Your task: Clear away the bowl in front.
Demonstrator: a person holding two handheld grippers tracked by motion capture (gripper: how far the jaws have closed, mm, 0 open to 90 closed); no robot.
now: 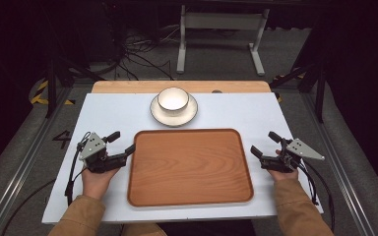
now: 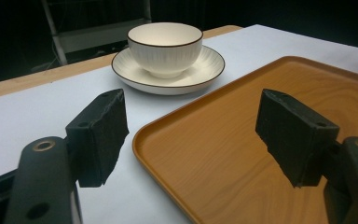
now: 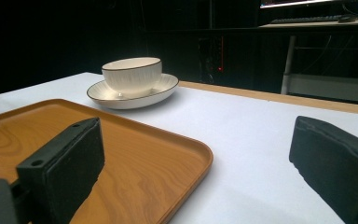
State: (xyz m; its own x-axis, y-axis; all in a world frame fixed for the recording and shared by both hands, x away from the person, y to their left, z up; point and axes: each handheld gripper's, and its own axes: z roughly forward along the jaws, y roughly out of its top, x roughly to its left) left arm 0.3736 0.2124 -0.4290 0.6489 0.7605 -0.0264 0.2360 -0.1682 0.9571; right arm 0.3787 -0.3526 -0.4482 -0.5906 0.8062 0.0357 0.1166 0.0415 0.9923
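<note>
My left tool (image 1: pixel 120 142) and right tool (image 1: pixel 265 144) both gape released, flanking the wooden tray (image 1: pixel 189 167) on the white surface (image 1: pixel 113 115). Beyond the tray, a cream bowl (image 1: pixel 173 99) sits on its saucer (image 1: pixel 191 112).

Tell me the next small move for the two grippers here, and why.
Probably close both grippers on the tray's side rims. The left gripper is open with the tray's left rim between its jaws, and the right gripper is open at the right rim. The tray is bare, while the bowl sits on its saucer beyond it, so gripping the tray seems the nearest step.
</note>
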